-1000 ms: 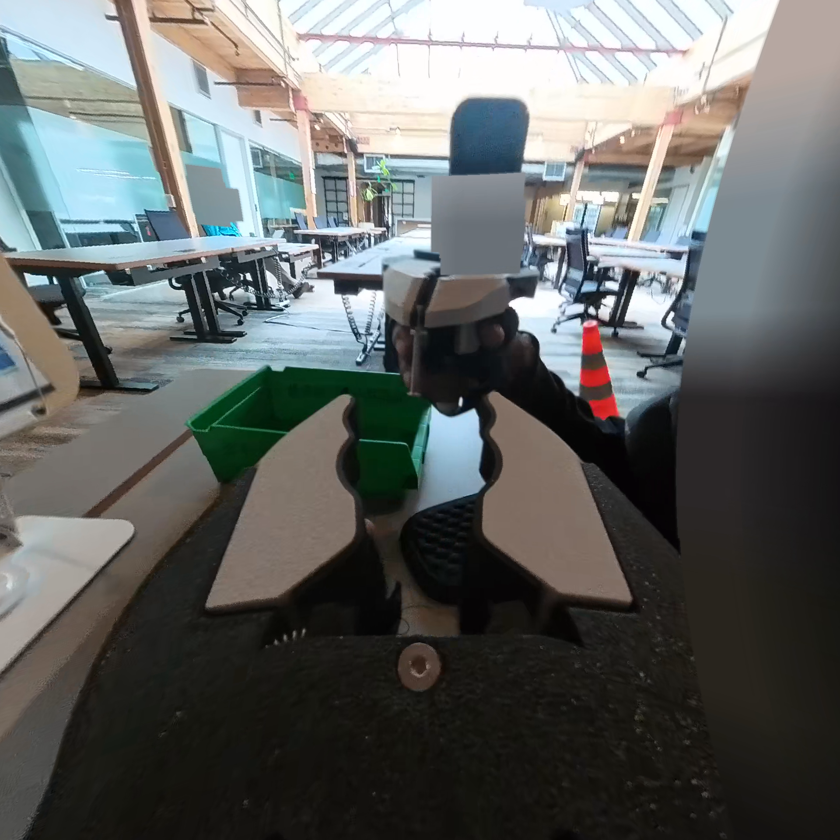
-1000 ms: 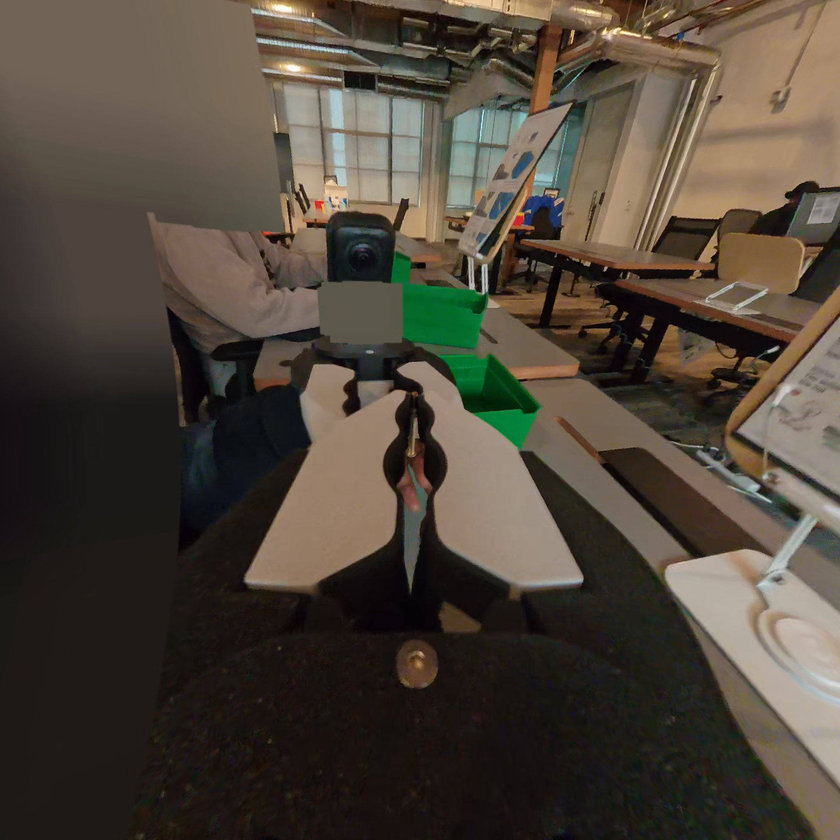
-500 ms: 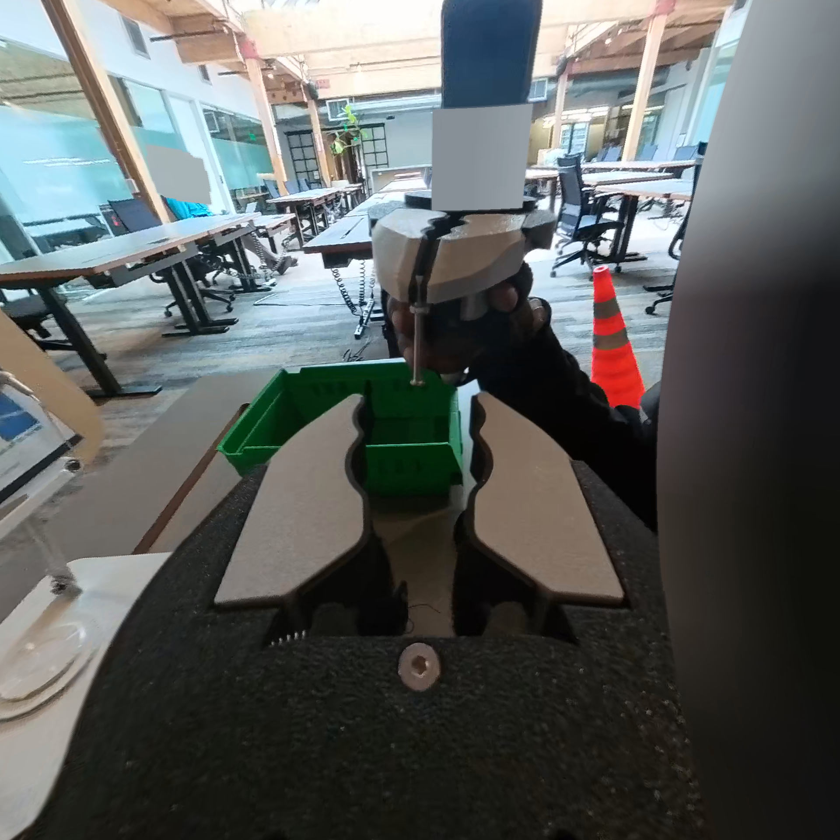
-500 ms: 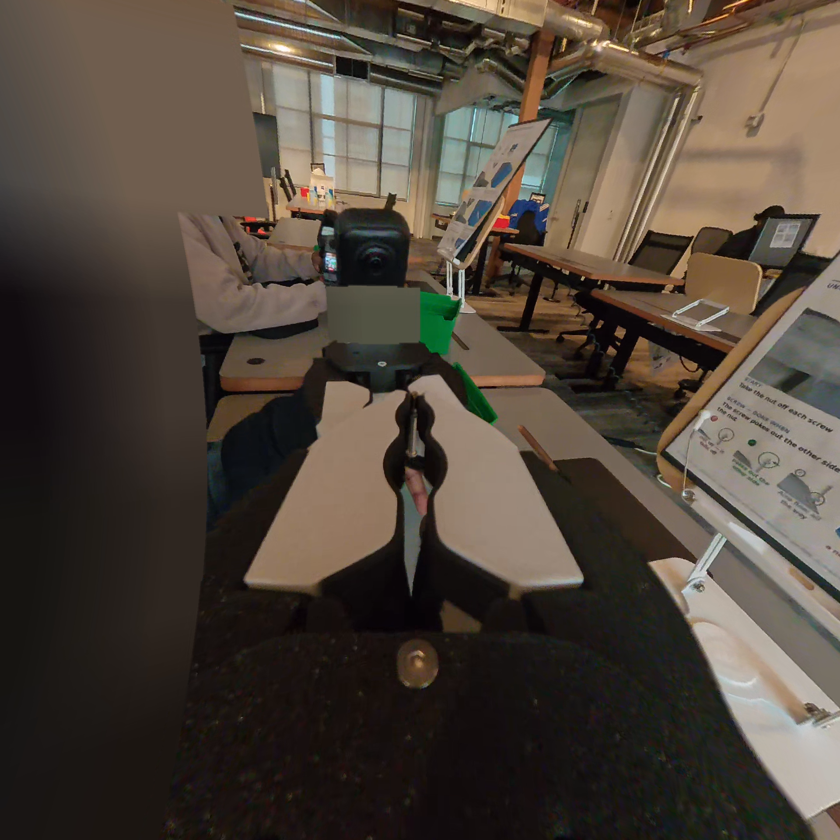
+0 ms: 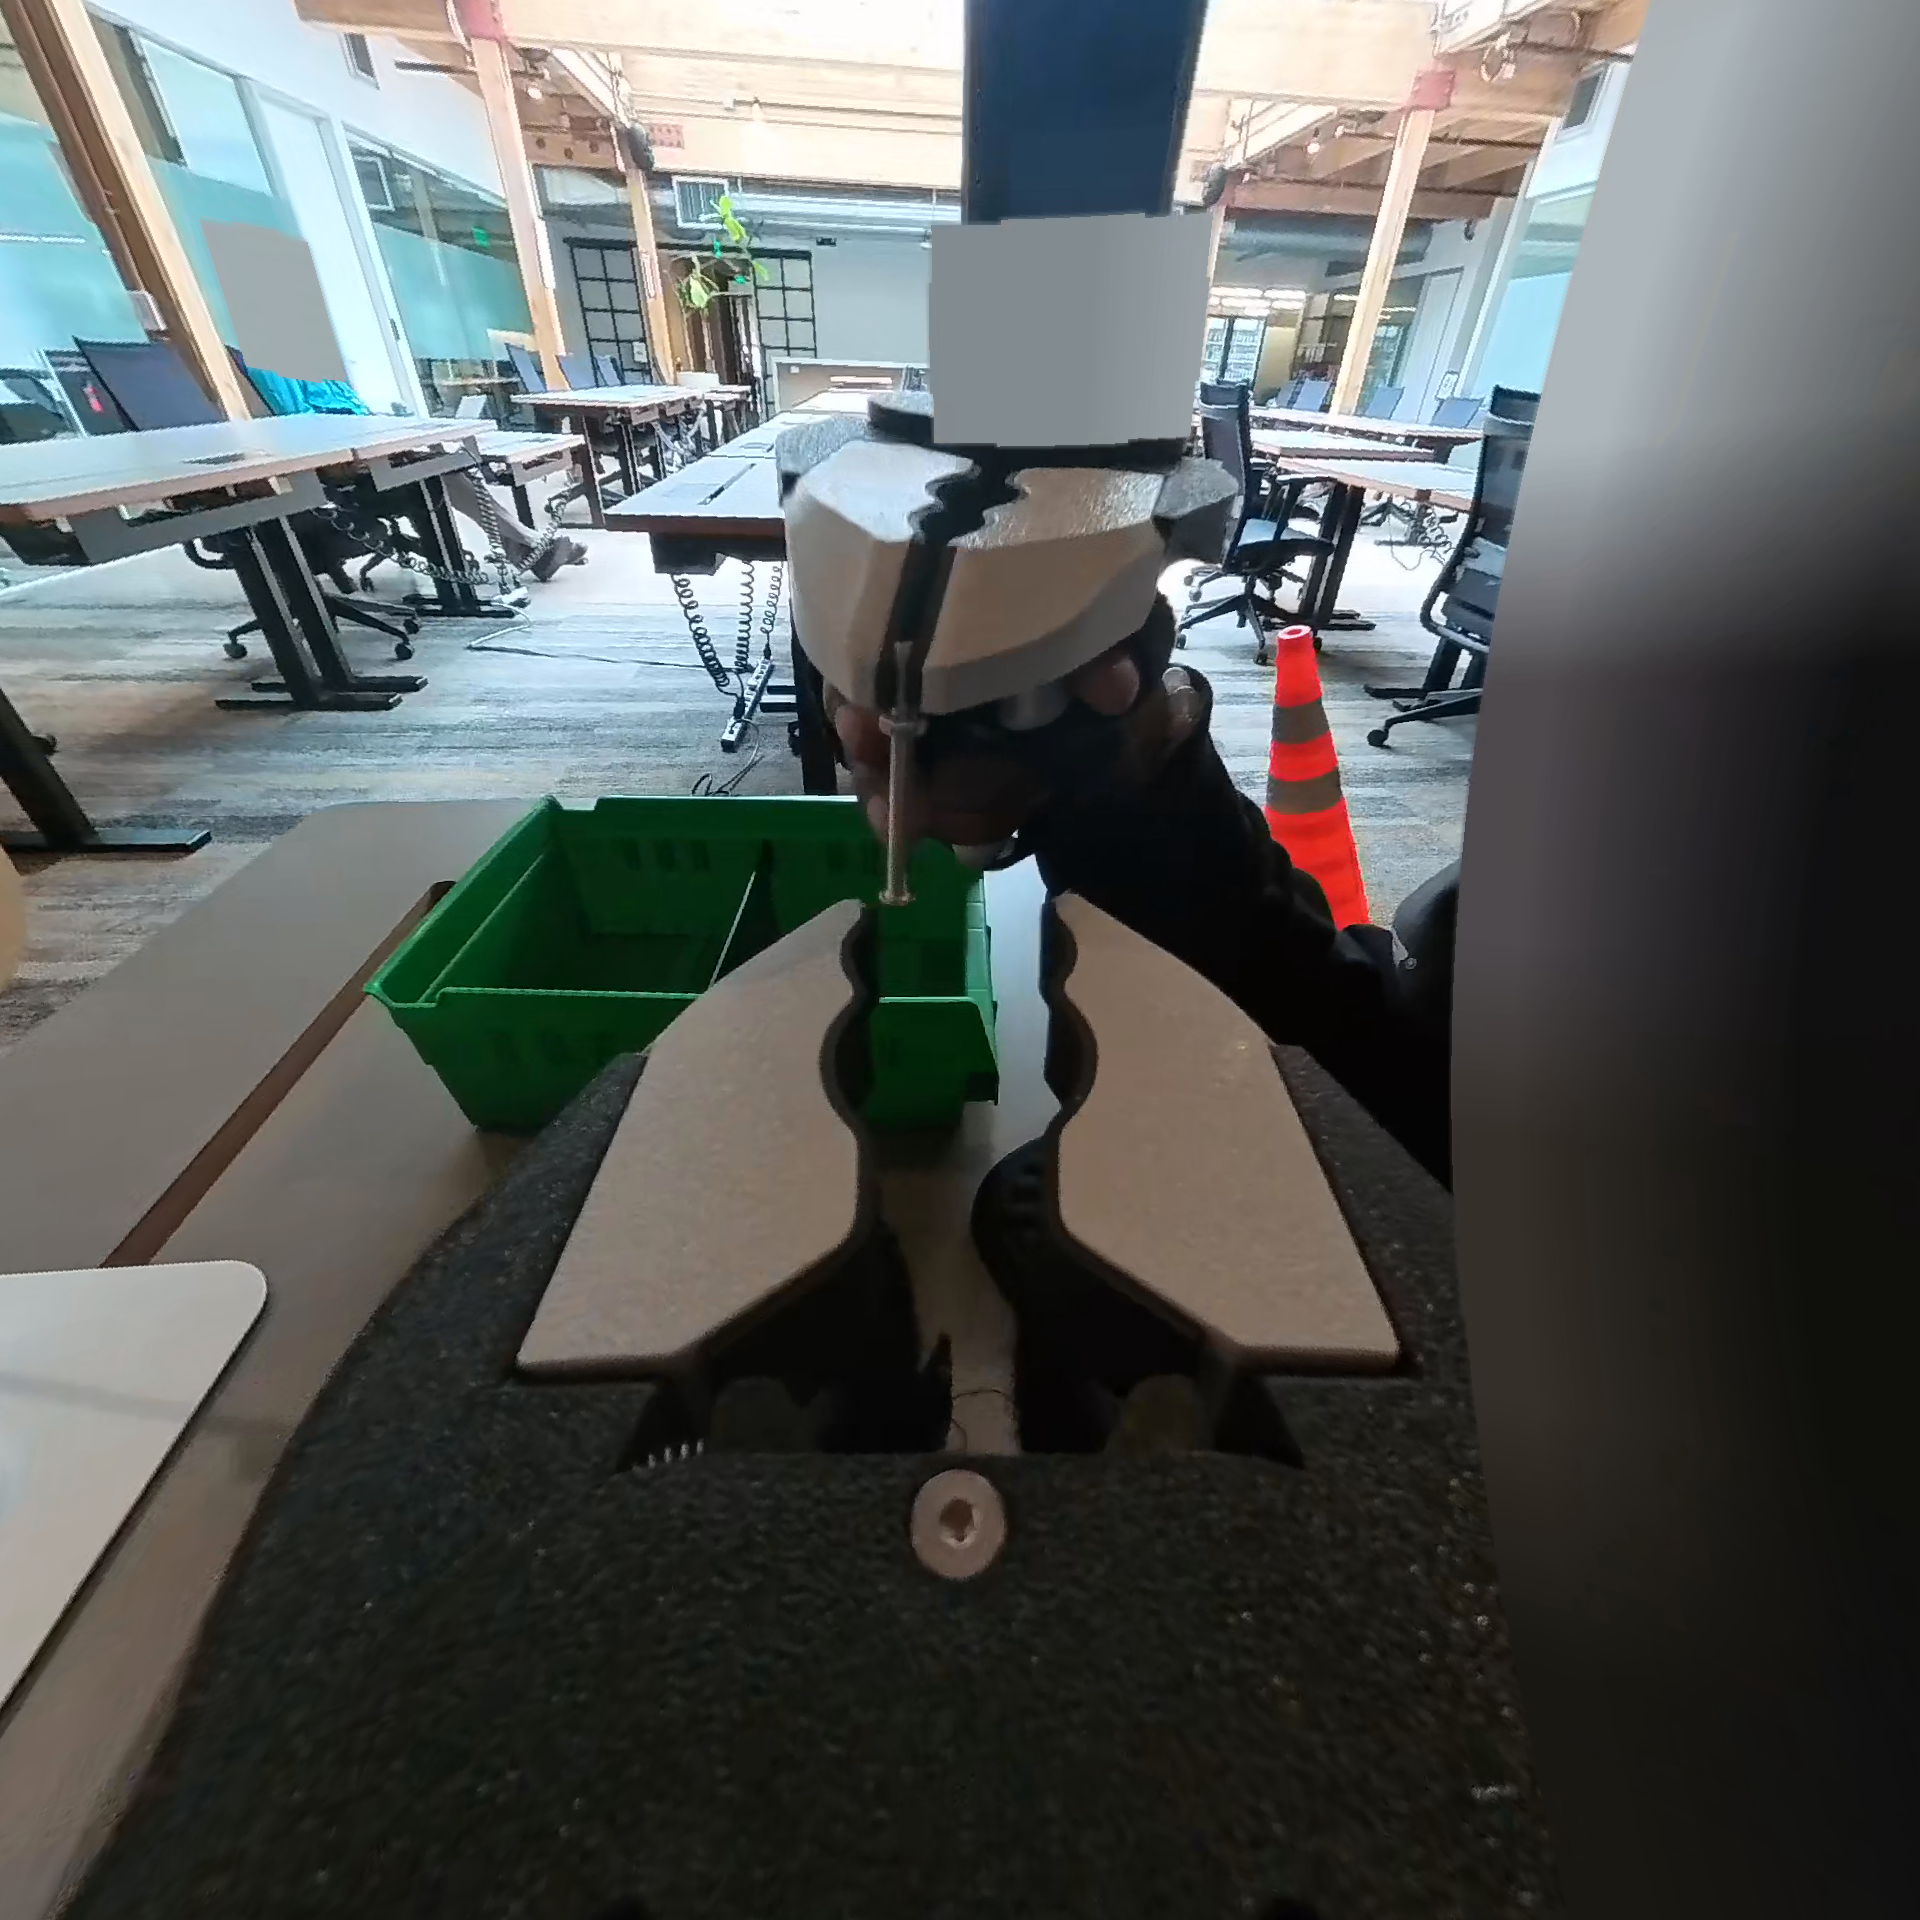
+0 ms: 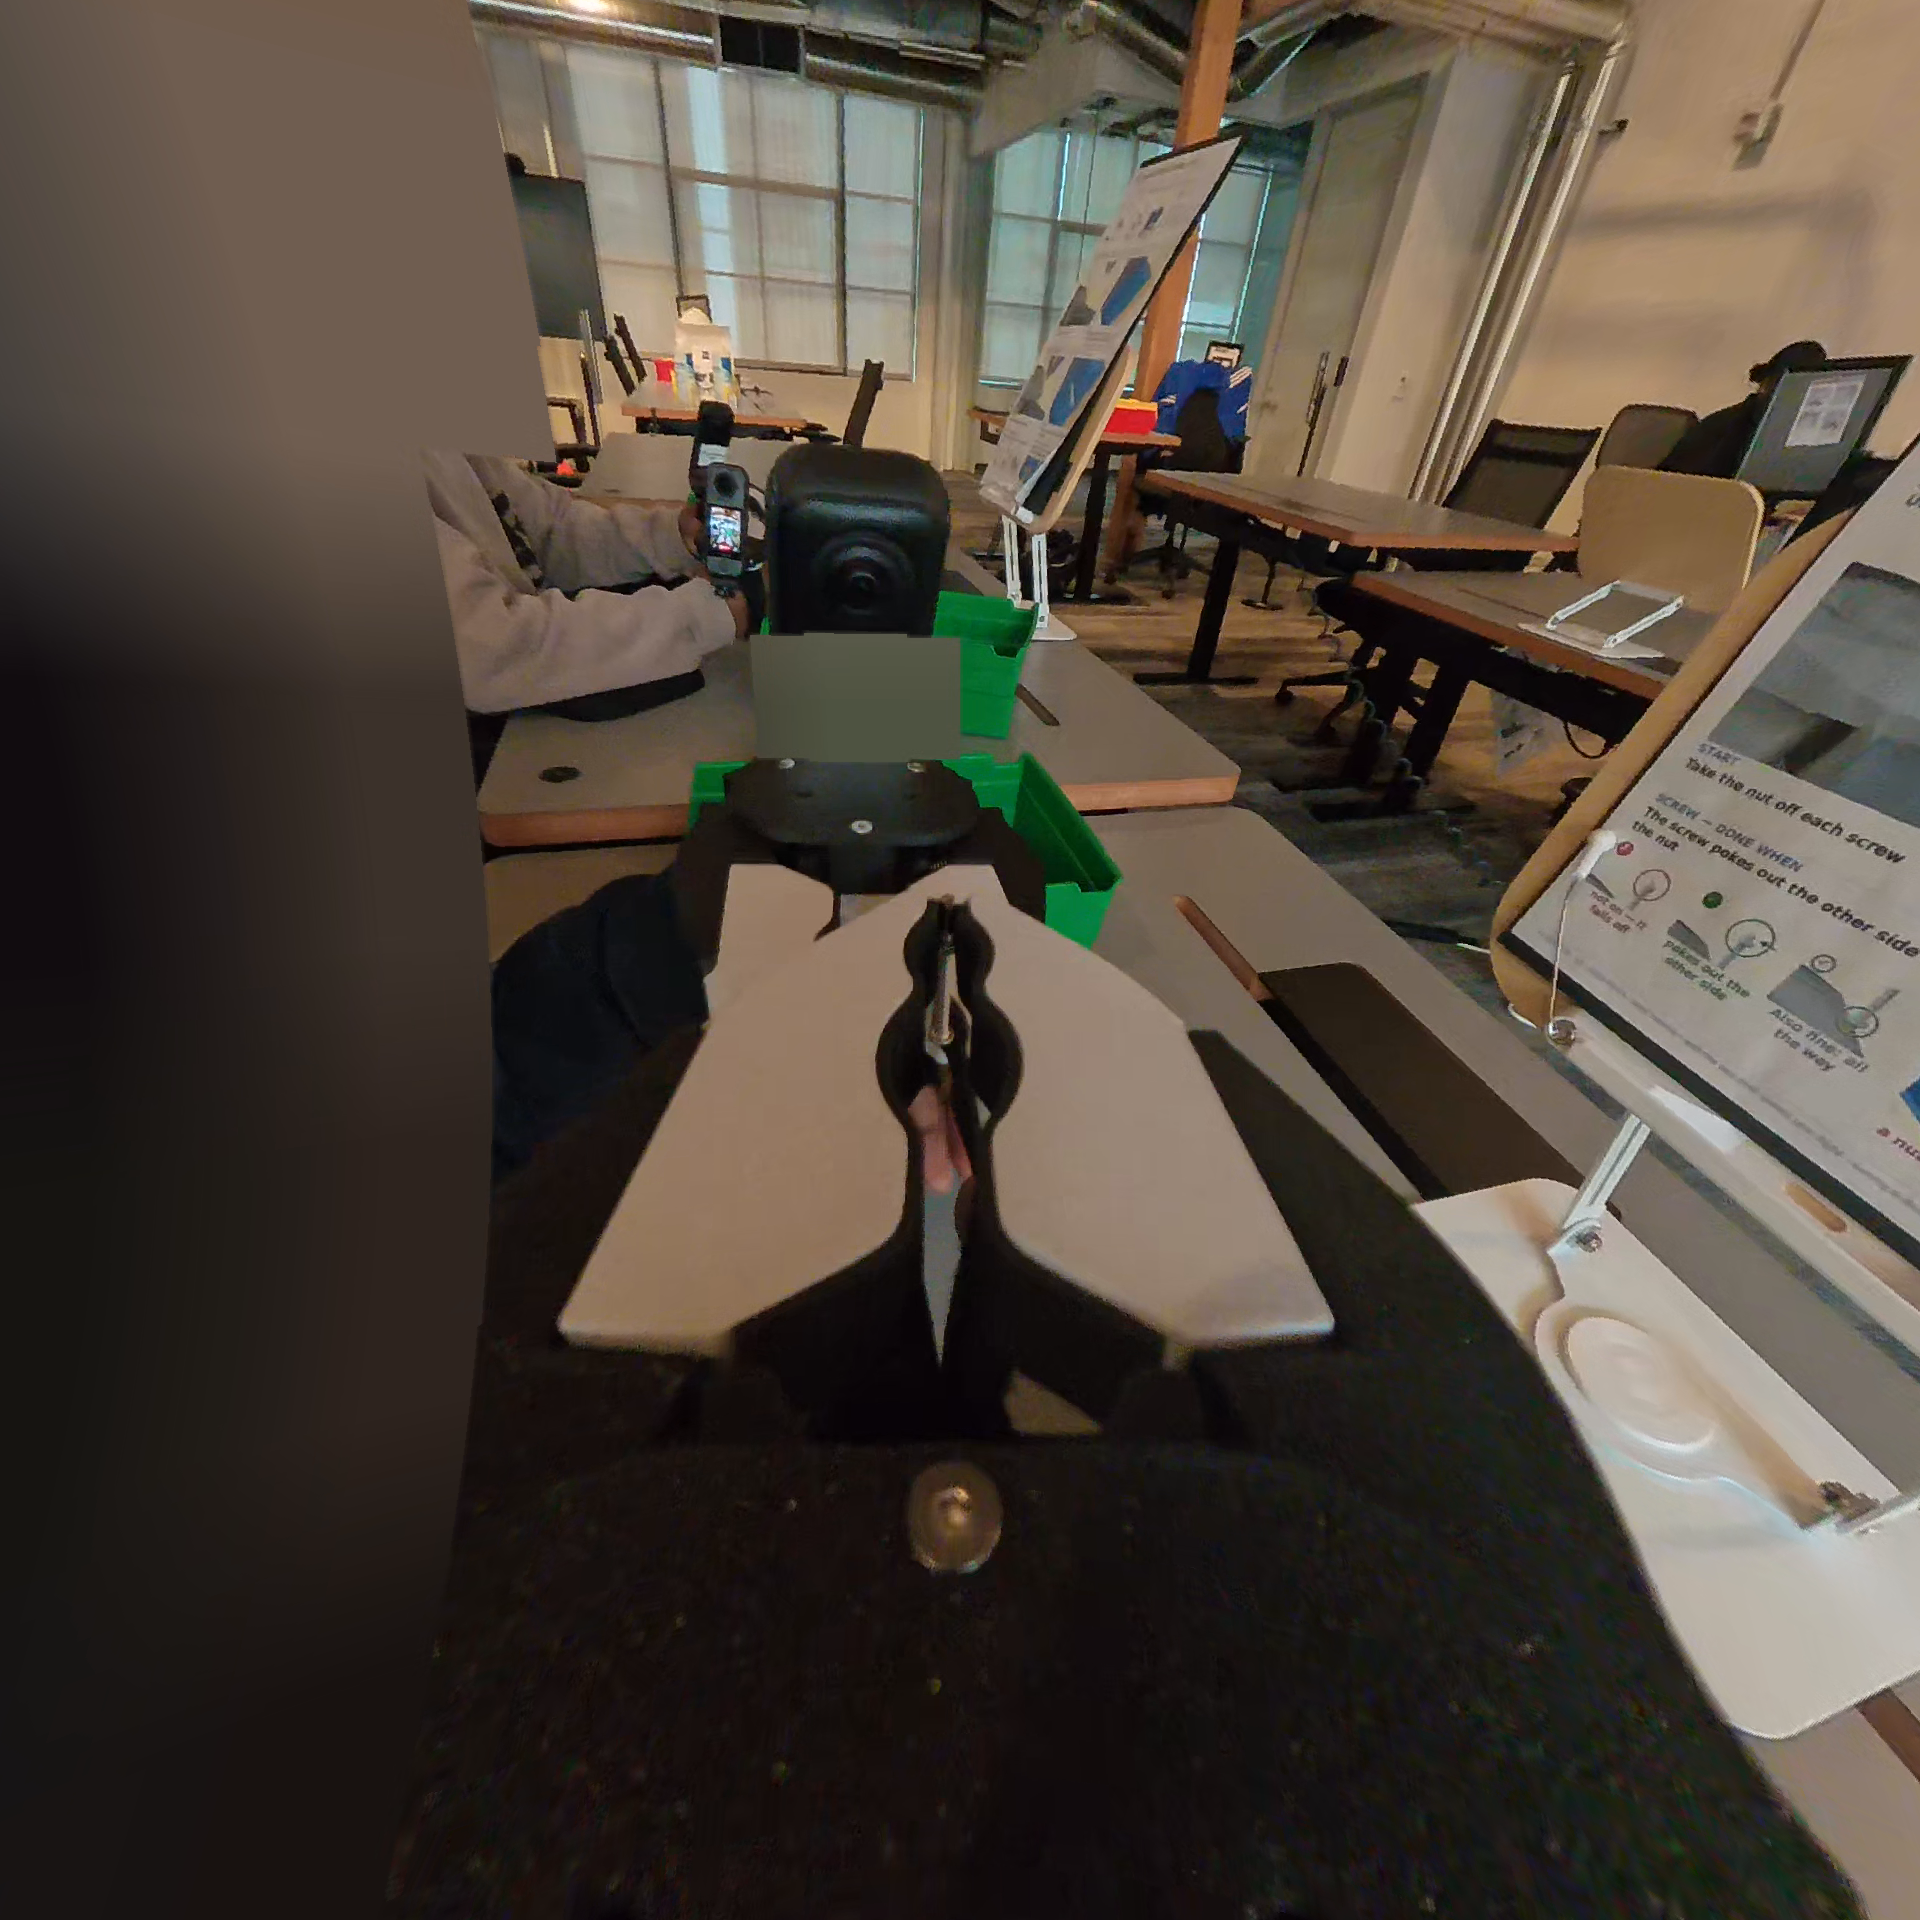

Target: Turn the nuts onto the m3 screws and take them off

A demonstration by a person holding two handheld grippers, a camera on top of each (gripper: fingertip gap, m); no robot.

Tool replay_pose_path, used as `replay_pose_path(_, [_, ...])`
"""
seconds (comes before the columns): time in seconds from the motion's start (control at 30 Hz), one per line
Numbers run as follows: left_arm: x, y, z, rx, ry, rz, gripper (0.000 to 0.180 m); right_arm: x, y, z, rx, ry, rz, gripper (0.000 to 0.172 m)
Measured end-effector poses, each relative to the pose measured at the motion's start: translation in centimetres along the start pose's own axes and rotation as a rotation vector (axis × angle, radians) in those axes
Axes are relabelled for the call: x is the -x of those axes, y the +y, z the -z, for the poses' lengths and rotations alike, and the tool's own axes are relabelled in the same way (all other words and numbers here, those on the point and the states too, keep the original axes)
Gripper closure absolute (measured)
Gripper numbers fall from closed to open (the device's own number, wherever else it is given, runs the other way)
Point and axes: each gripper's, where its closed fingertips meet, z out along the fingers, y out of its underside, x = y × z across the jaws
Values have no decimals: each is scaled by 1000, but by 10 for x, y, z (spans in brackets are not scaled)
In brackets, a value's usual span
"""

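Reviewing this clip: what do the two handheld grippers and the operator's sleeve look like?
Both the left gripper and the right gripper have flat pale grey fingers with wavy black-lined inner edges, set in a black rough-textured body with a silver bolt head at its centre. Each carries a black camera on top. The sleeve is black.

The left gripper (image 5: 951,935) has narrowed its jaws and neared the screw (image 5: 896,810)

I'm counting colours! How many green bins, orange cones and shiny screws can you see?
Green bins: 2
Orange cones: 1
Screws: 1, held by the right gripper
Total: 4
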Motion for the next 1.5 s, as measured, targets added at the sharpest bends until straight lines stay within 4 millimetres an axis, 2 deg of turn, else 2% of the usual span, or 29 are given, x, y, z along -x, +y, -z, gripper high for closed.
replay_pose_path(0.17, [3, -7, 4, -42, -11, 20, 160, 1, 3, -1, 16, -3, 2, 171])
replay_pose_path(0.6, [4, -5, 5, -33, -10, 19, 164, 4, 2, -2, 14, -16, 7, 171])
replay_pose_path(0.9, [4, -5, 5, -30, -8, 20, 176, 5, 2, -3, 15, -18, 11, 171])
replay_pose_path(1.2, [4, -5, 4, -24, -12, -22, 178, 7, 1, -2, 12, -24, 16, 171])
replay_pose_path(1.43, [8, -15, 3, -106, -45, -40, 179, 7, -12, 10, -61, 5, 62, 143])
replay_pose_path(1.5, [8, -16, 4, -135, -52, -16, 179, 7, -19, 17, -93, 20, 66, 141])
